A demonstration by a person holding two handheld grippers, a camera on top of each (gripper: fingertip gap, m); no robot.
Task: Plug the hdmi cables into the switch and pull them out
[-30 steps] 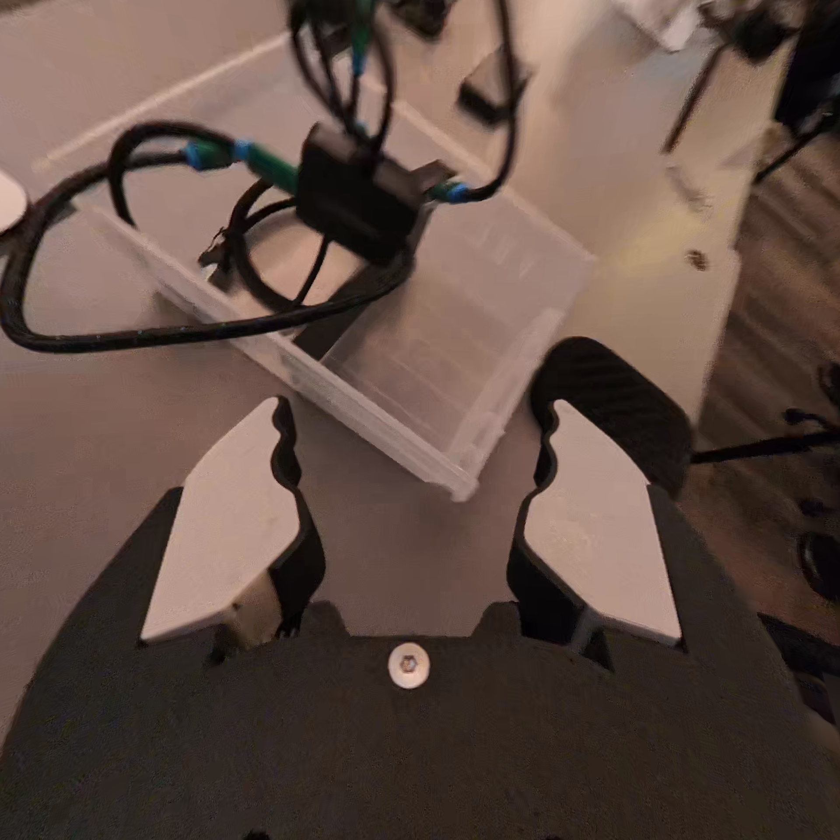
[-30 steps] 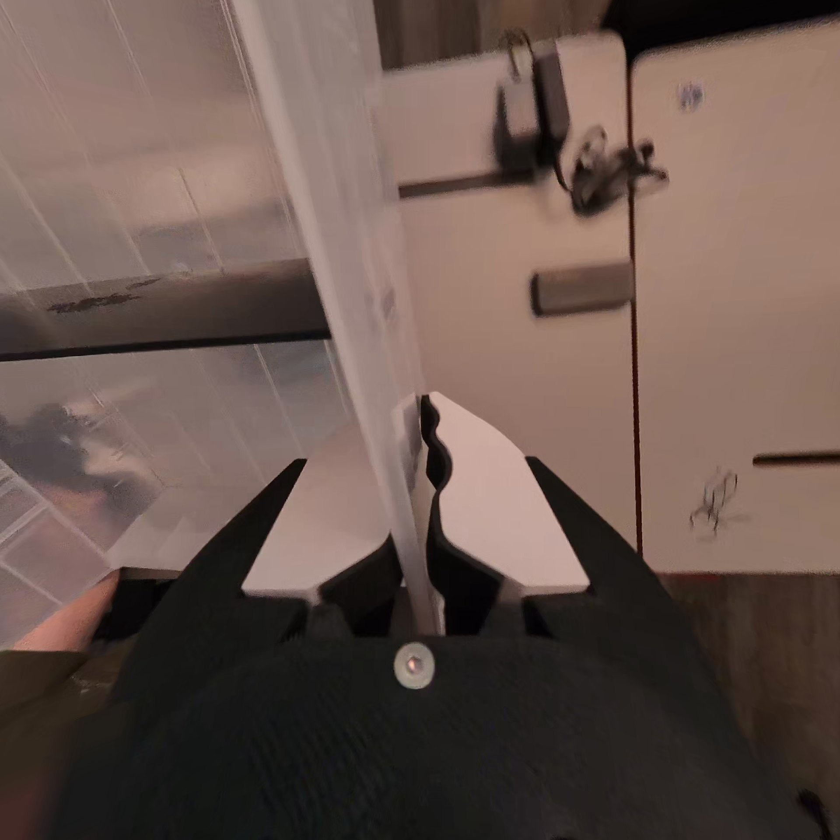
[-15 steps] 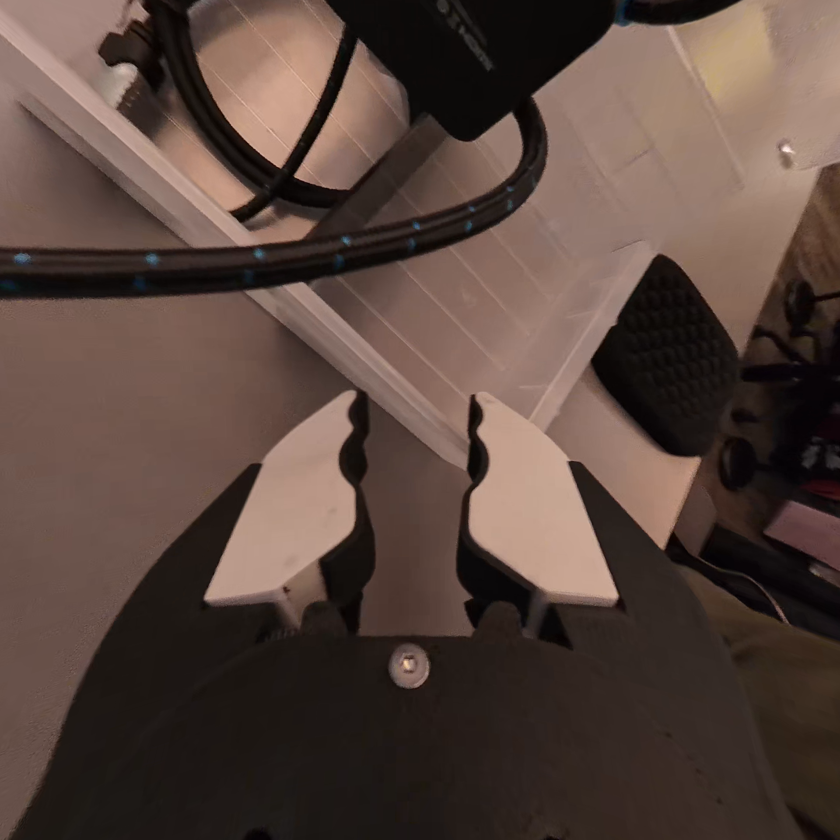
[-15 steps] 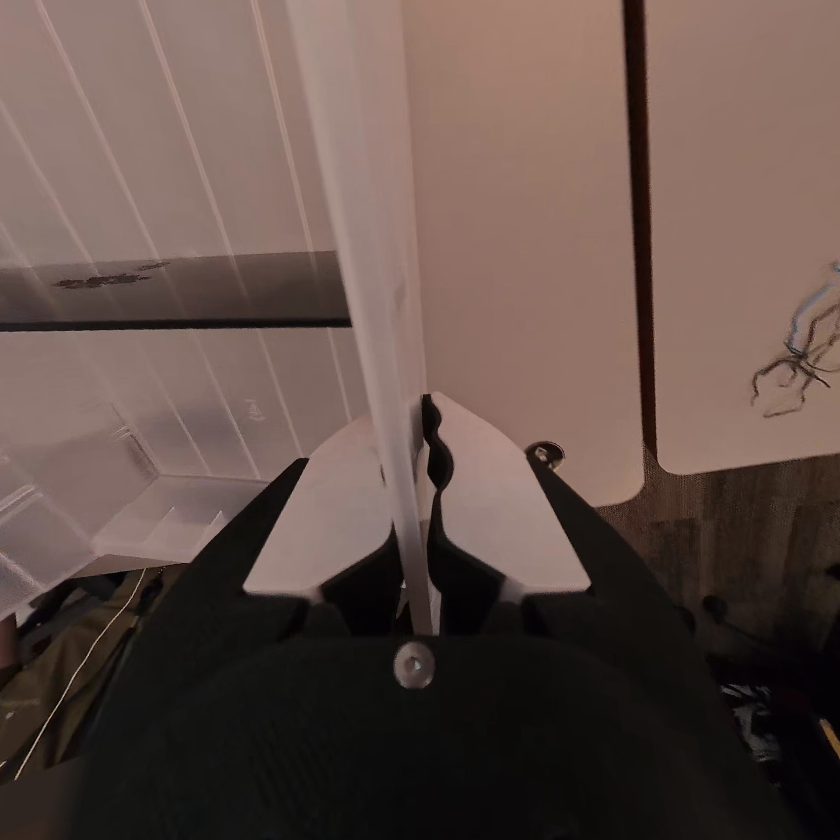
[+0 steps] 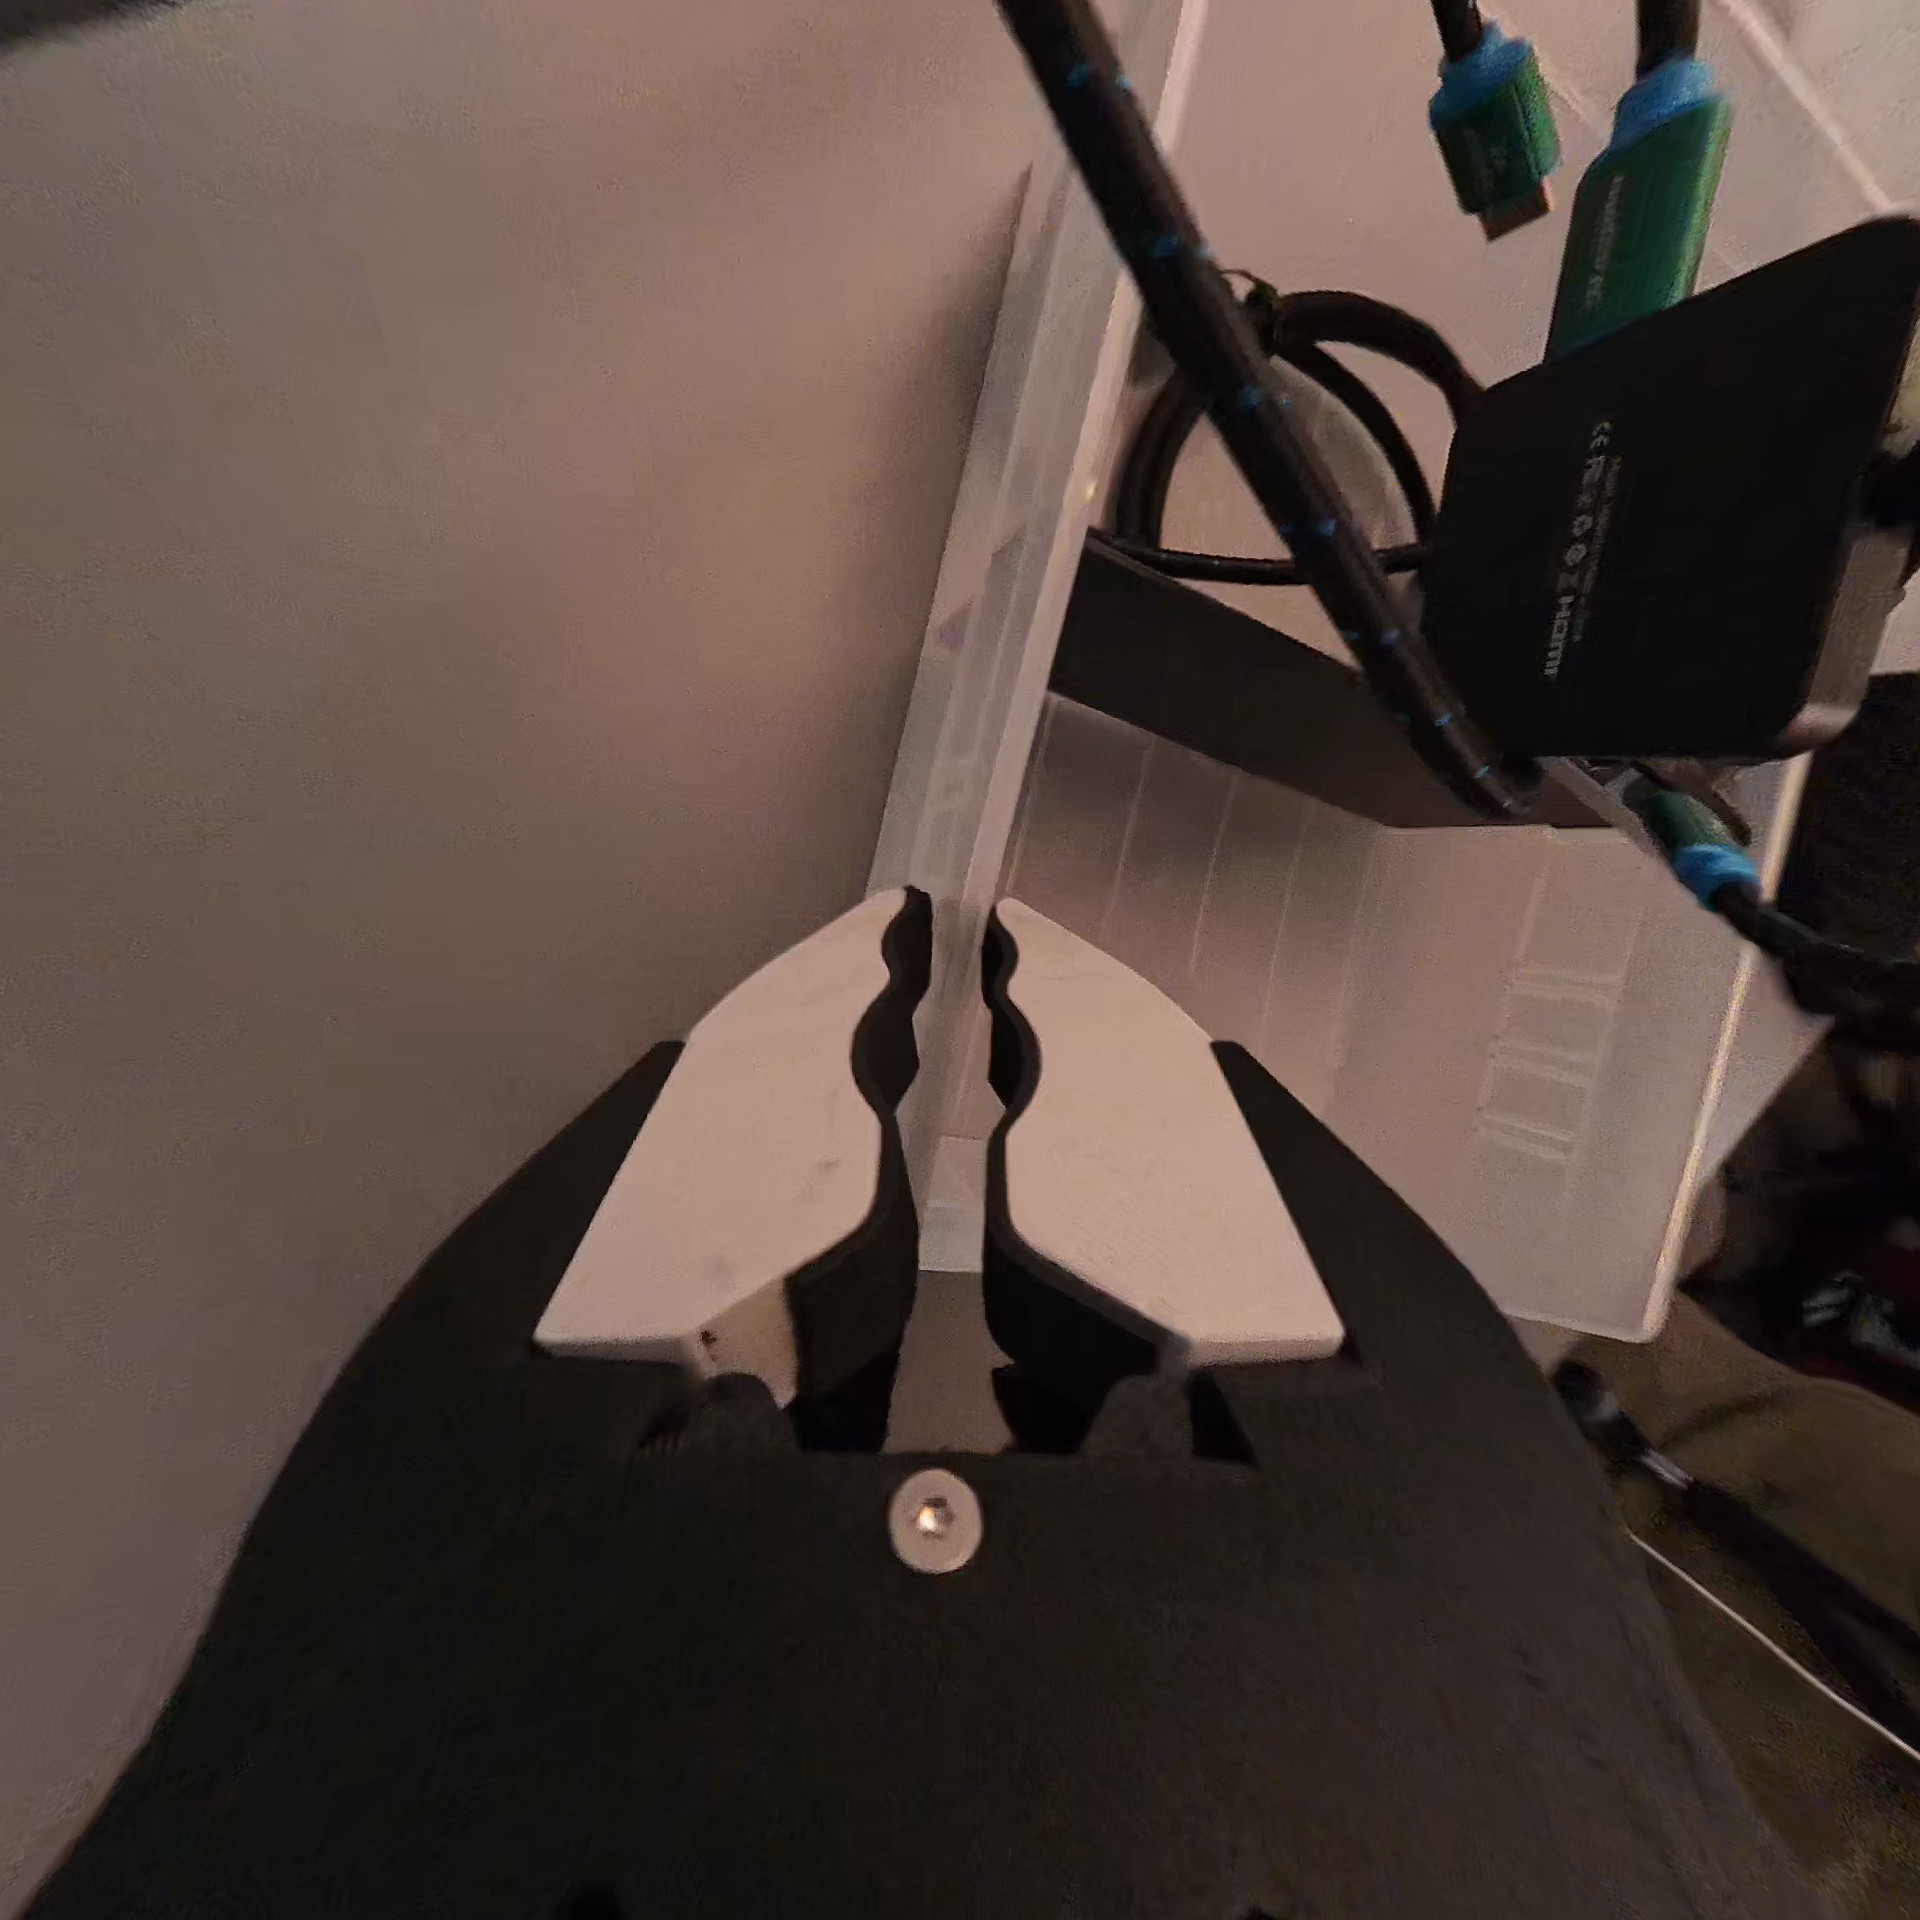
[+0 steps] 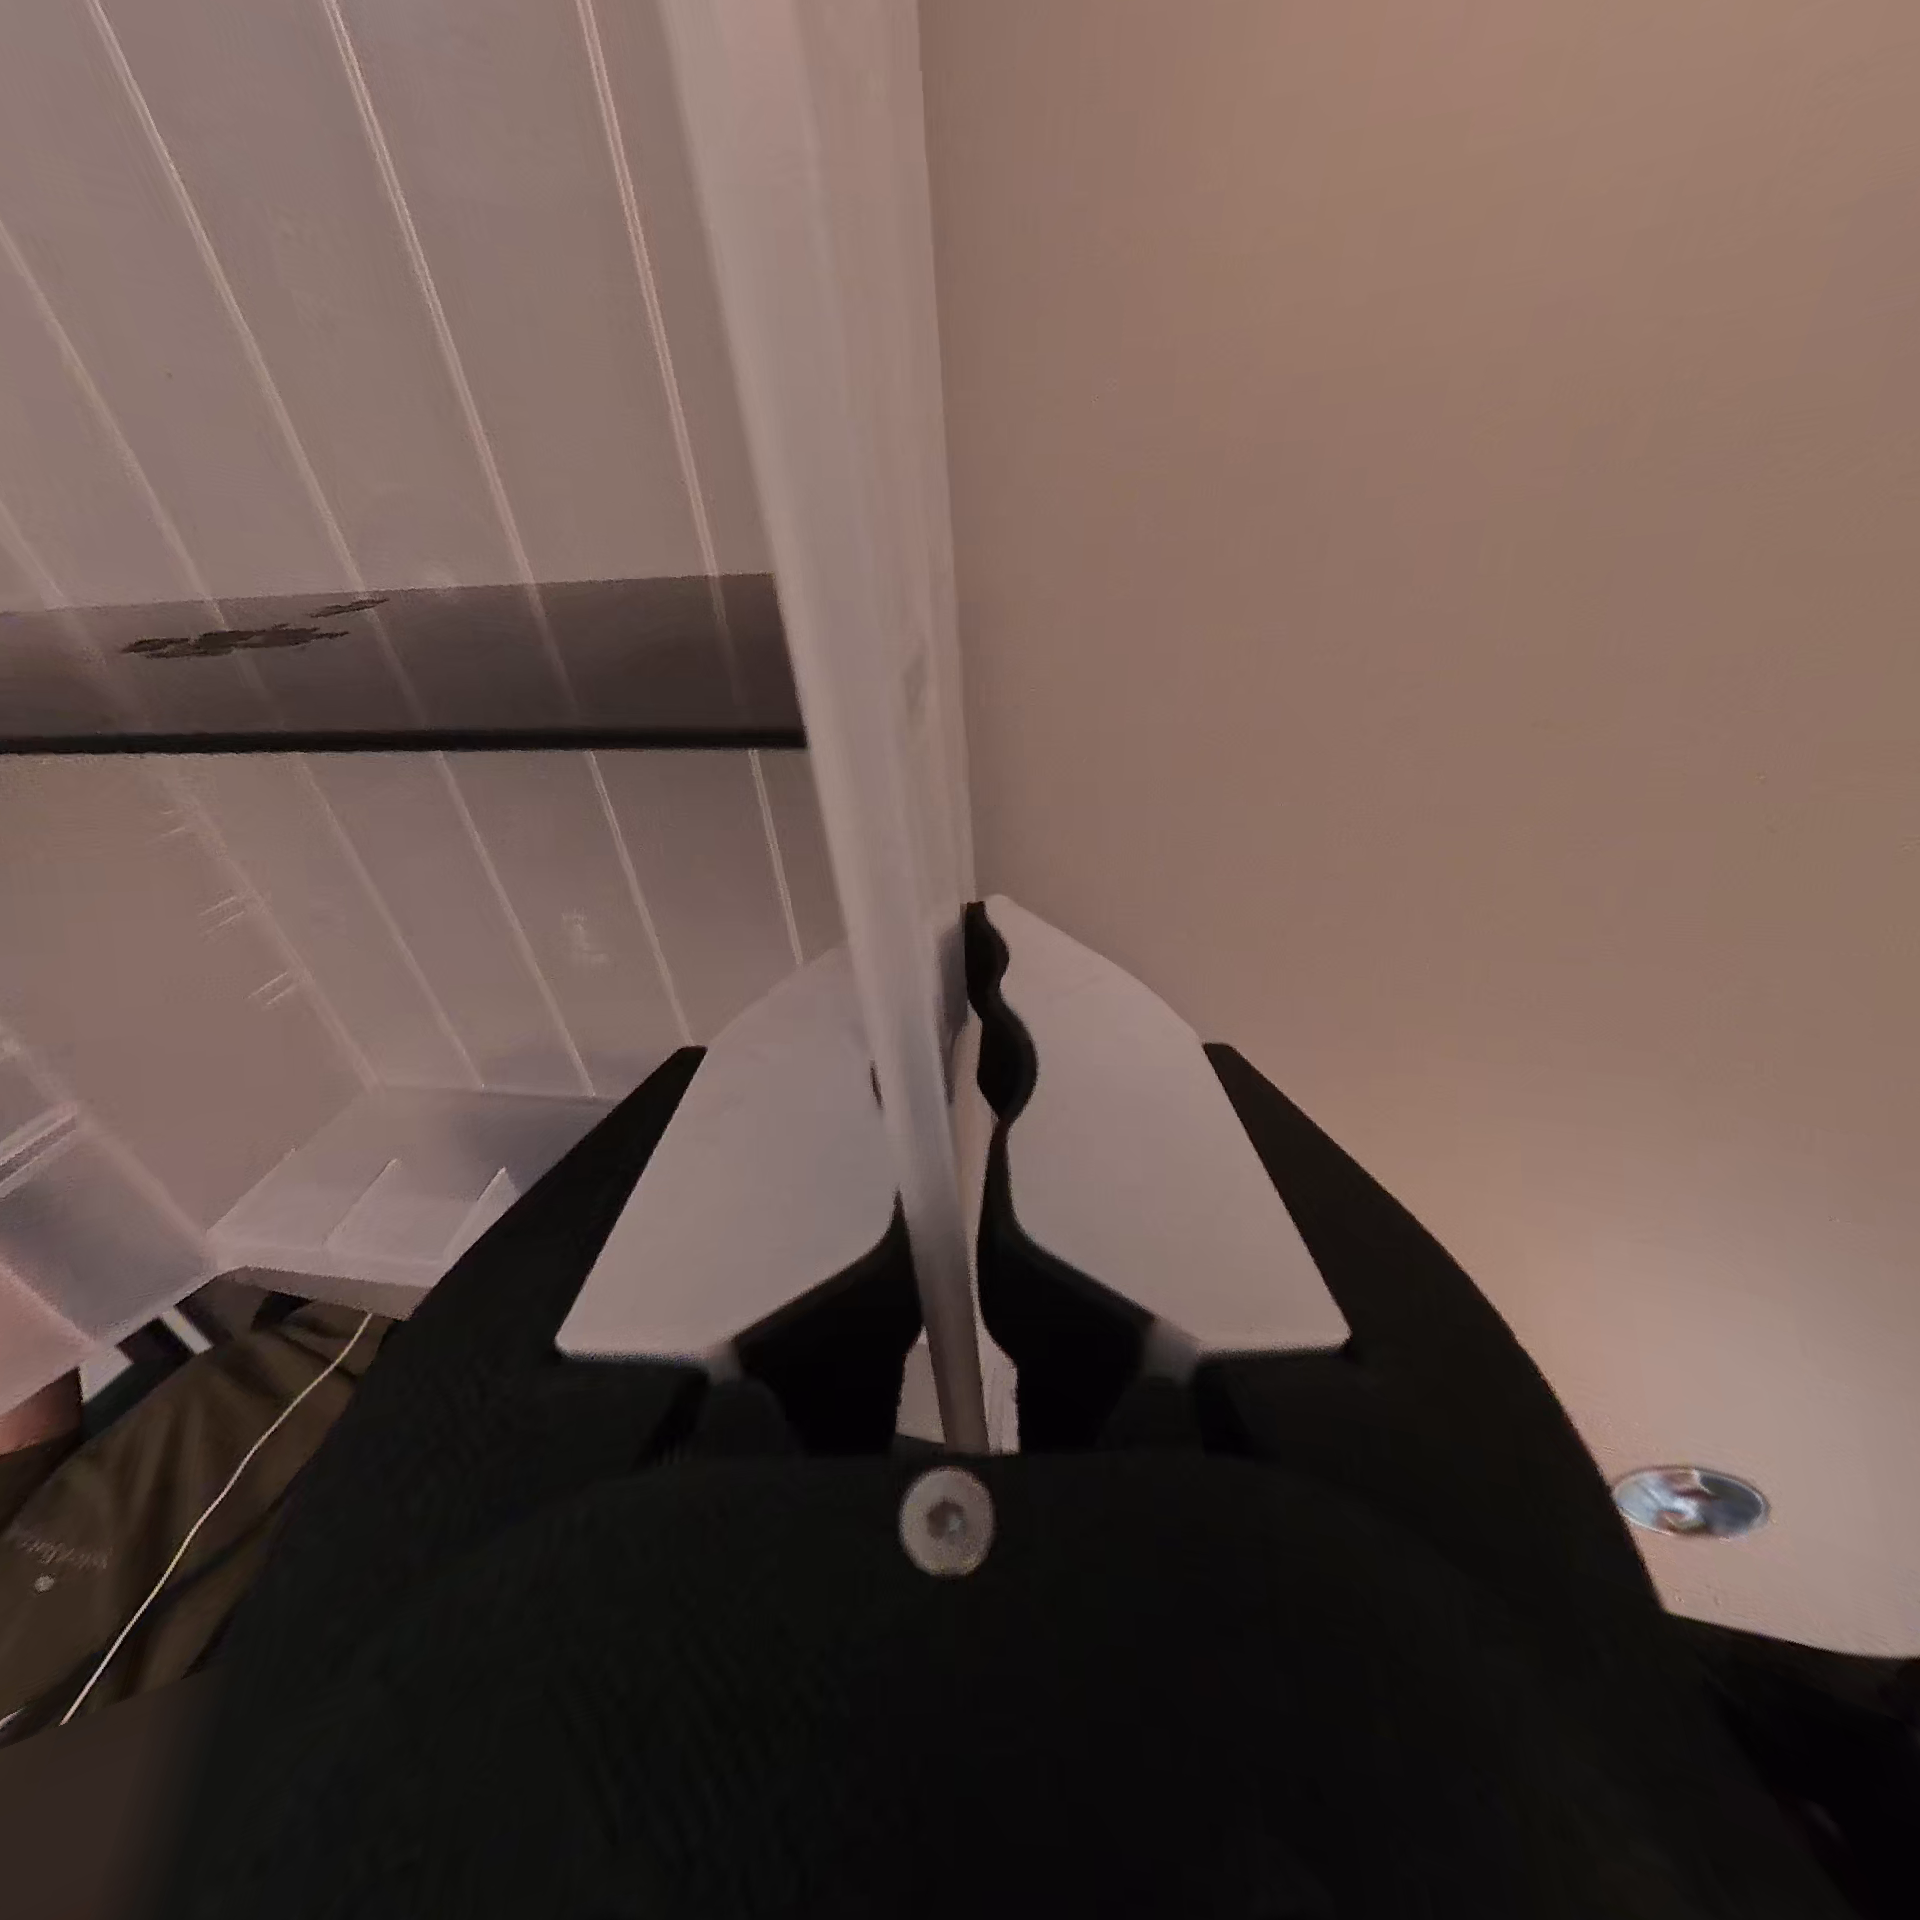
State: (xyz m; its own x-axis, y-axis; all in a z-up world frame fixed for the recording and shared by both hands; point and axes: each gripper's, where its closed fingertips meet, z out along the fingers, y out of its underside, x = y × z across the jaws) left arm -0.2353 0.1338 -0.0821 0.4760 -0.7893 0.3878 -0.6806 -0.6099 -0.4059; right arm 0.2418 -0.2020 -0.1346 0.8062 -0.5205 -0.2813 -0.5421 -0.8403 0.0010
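A clear plastic bin [image 5: 1351, 987] holds the black HDMI switch [image 5: 1662, 499] and coiled black braided cables [image 5: 1247, 364]. A green plug with a blue collar [image 5: 1642, 208] sits in the switch's top side. Another green plug [image 5: 1496, 135] hangs free beside it, and a third [image 5: 1683, 821] is at the switch's lower edge. My left gripper [image 5: 956, 935] is shut on the bin's near wall. My right gripper [image 6: 935, 935] is shut on another wall of the bin [image 6: 416, 416]. The switch and cables are hidden in the right wrist view.
The bin is on a pale table [image 5: 416, 520], also seen in the right wrist view [image 6: 1455, 520], which has a metal fitting [image 6: 1688, 1501] near its edge. A dark divider strip [image 5: 1195, 665] crosses the bin. A person's olive clothing [image 6: 156, 1507] lies beyond the table edge.
My left gripper went from wide open and away from the bin to shut on its wall. My right gripper kept its hold while the bin moved over the table.
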